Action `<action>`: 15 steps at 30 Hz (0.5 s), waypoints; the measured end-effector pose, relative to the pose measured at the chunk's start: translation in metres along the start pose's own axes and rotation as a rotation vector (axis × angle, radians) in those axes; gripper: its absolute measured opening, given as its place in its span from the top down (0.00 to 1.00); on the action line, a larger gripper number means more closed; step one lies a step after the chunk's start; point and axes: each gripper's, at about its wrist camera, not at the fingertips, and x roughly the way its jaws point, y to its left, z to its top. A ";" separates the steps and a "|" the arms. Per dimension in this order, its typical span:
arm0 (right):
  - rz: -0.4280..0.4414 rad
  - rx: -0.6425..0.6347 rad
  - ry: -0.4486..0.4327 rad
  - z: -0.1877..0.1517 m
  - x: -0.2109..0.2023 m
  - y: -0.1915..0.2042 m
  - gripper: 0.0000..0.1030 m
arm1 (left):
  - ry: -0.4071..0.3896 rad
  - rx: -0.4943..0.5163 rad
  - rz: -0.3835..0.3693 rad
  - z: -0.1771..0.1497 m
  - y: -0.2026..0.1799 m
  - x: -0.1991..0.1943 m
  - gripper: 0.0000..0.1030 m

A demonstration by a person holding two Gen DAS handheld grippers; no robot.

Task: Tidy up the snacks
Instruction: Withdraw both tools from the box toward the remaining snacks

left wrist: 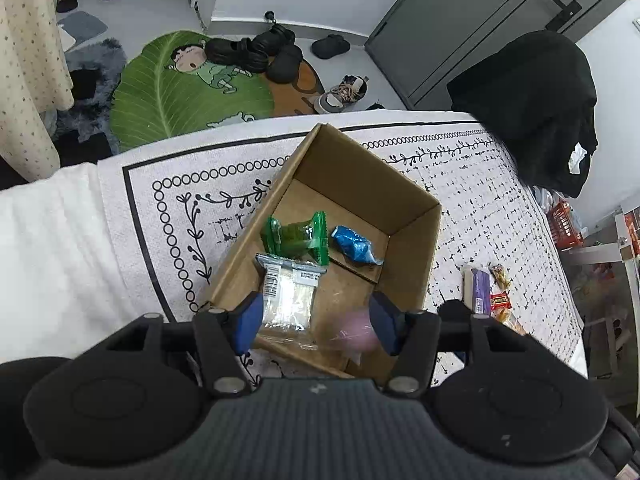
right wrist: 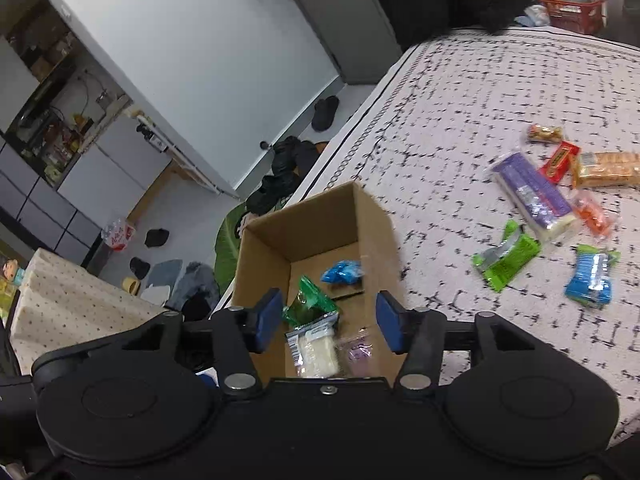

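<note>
- An open cardboard box [left wrist: 408, 216] [right wrist: 320, 216] is seen standing on a white printed cloth [left wrist: 480, 184] [right wrist: 460, 92] that is spread over the bed, near the cloth's bordered edge on the floor side.
- Four snacks are seen on the box floor: a green packet [left wrist: 298, 238] [right wrist: 310, 304], a blue packet [left wrist: 354, 245] [right wrist: 342, 271] just beside it toward the box's far wall, a clear packet of white pieces [left wrist: 286, 294] [right wrist: 314, 348] touching the green packet, and a blurred pinkish-purple packet [left wrist: 356, 330] [right wrist: 358, 350] against the near wall.
- The left gripper [left wrist: 316, 322] is held over the near part of the box with its blue pads [left wrist: 248, 322] apart; nothing is clamped between them.
- The right gripper [right wrist: 328, 326] is likewise held over the near rim of the box, its jaws apart and holding nothing.
- More snacks are left loose on the cloth, well apart from the box toward the opposite edge: a long purple bar [right wrist: 532, 194] [left wrist: 478, 290], a red packet [right wrist: 560, 160] [left wrist: 501, 302], a cracker pack [right wrist: 608, 170], a small brown sweet [right wrist: 544, 134], an orange packet [right wrist: 594, 214], a lime-green wrapper [right wrist: 506, 258] and a blue wrapper [right wrist: 592, 276].
- A black garment [left wrist: 532, 108] is seen lying over the far corner of the bed.
- A leaf-shaped rug [left wrist: 180, 88] and black shoes [left wrist: 256, 52] are seen on the floor beyond the bed's edge.
</note>
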 end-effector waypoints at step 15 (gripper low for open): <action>-0.096 0.002 -0.108 0.009 -0.057 -0.046 0.07 | -0.039 0.093 0.010 -0.022 -0.035 -0.029 0.04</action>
